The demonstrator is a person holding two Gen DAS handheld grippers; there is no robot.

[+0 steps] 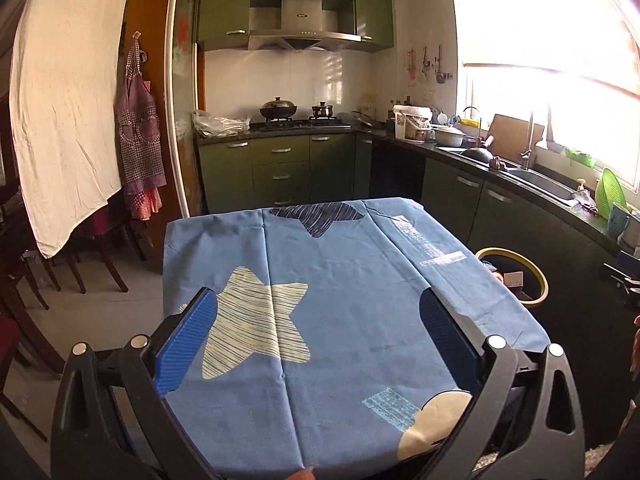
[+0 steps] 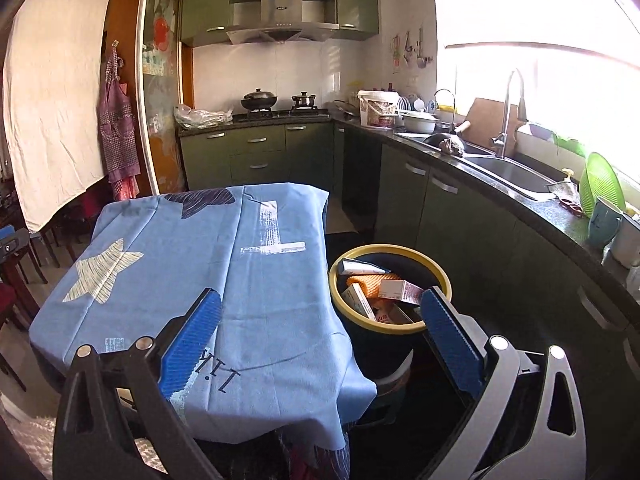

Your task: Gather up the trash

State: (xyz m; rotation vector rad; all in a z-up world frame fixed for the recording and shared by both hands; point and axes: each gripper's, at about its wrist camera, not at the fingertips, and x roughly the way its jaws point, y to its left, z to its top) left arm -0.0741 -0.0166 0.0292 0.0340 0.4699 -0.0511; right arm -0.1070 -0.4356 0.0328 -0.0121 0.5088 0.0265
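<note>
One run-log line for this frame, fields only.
left gripper: open, empty, over table | right gripper: open, empty | bin: beside table, holds boxes, tube, orange cloth | blue tablecloth: no trash visible

Home kitchen: stove [image 1: 302, 122], range hood [image 1: 302, 26], sink [image 2: 510, 172].

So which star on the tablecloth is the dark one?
The navy striped star at the tablecloth's far edge, toward the stove. The cream striped star lies nearer, beside the left tool.
</note>
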